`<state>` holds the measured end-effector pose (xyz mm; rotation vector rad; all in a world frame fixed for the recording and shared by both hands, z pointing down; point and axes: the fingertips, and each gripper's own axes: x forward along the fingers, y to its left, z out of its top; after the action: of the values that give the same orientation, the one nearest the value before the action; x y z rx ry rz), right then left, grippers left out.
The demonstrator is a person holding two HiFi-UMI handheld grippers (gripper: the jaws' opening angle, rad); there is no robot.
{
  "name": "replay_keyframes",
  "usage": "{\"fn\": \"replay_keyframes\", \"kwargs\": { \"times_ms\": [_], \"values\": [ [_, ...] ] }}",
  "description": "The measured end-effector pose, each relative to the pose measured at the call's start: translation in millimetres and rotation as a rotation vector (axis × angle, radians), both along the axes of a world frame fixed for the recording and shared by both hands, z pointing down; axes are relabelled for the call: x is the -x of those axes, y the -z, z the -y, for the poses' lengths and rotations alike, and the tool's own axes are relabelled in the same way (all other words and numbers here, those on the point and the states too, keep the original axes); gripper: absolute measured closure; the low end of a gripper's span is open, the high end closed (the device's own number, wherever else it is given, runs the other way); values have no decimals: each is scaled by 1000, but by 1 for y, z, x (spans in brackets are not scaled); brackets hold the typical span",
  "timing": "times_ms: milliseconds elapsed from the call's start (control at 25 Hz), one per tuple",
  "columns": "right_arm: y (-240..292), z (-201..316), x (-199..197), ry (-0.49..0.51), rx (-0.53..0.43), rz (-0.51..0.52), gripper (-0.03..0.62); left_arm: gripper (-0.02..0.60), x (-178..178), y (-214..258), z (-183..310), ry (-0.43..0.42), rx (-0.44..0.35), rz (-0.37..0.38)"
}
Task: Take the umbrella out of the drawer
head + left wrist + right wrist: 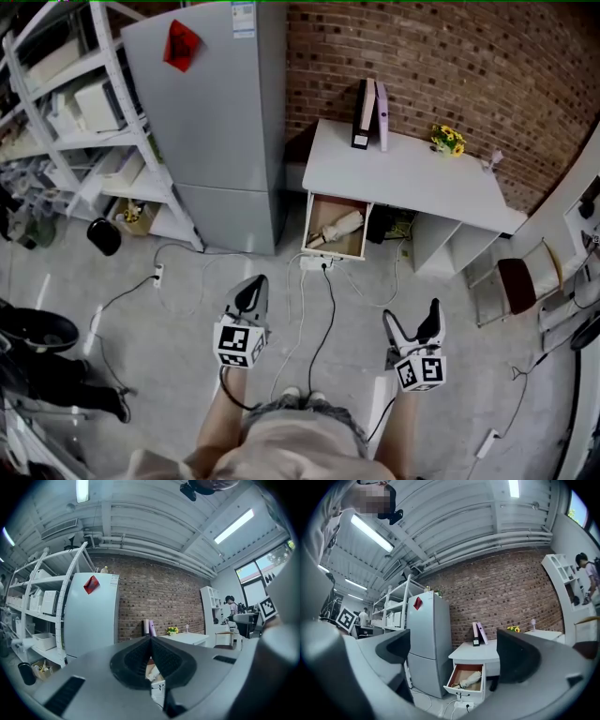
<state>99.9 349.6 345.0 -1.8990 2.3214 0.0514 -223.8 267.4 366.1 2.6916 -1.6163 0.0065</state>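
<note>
Low in frame, the left hand-held gripper [251,286] sits clenched, the right hand-held gripper [412,323] gaping, both empty and well short of the umbrella [337,228] in the open drawer [334,251] at centre; the reach comes next, I reckon.

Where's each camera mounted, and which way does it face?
Head view: on the person's head, facing steeply down at desk, open drawer with umbrella; shows left claw, right claw, forearms.
Left gripper view: on left claw, facing level at fridge, brick wall; own shut jaws in foreground.
Right gripper view: on right claw, facing drawer; own jaws wide apart.
Shared: fridge and desk, all three.
</note>
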Motion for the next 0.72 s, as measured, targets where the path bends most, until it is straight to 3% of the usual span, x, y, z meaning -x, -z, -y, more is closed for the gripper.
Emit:
{"fn": "replay_keyframes", "kwargs": {
  "times_ms": [720],
  "values": [
    [-23, 21, 28, -51, 27, 17, 39, 557, 28, -17, 34, -46, 20, 2]
  ]
}}
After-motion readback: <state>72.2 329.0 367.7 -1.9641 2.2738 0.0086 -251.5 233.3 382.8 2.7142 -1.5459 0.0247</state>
